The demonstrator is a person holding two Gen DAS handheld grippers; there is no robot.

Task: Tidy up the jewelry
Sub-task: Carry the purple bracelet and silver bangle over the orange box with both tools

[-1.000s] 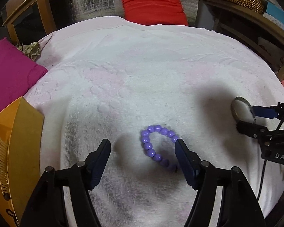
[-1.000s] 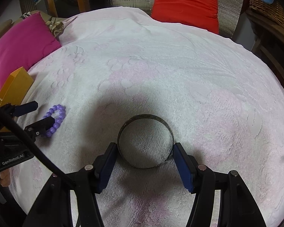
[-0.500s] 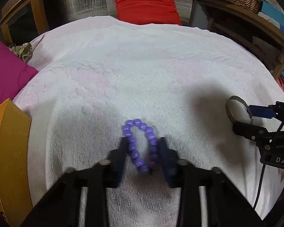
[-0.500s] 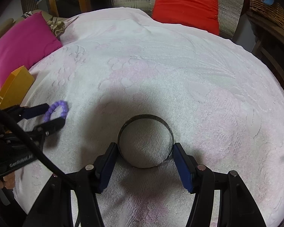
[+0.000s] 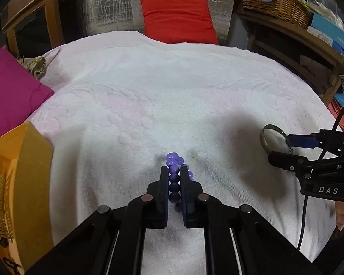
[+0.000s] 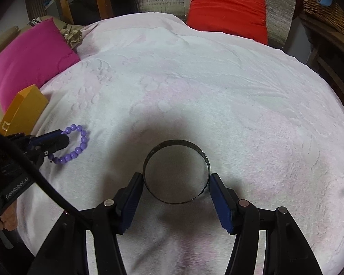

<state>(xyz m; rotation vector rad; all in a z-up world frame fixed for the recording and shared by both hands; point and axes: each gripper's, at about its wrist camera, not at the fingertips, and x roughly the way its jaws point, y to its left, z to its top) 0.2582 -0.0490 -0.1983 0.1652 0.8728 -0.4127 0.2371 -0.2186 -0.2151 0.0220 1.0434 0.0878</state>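
My left tongs (image 5: 173, 176) pinch the purple round-bead bracelet (image 5: 174, 178); my right tongs (image 6: 175, 183) bracket the dark metal bangle (image 6: 176, 171) (contact unclear); the orange box (image 5: 18, 183) awaits both.

My bed (image 6: 195, 80) is covered by a pale pink-white textured towel. On it lie a purple bead bracelet (image 6: 79, 146), a dark metal bangle (image 6: 176, 171), a magenta cushion (image 6: 32, 55), a red cushion (image 6: 227, 9) and an orange box (image 5: 16, 183) at its left edge.

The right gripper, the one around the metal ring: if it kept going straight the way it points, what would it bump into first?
Most likely the white blanket. The right gripper points steeply down with the metal bangle between its fingers.
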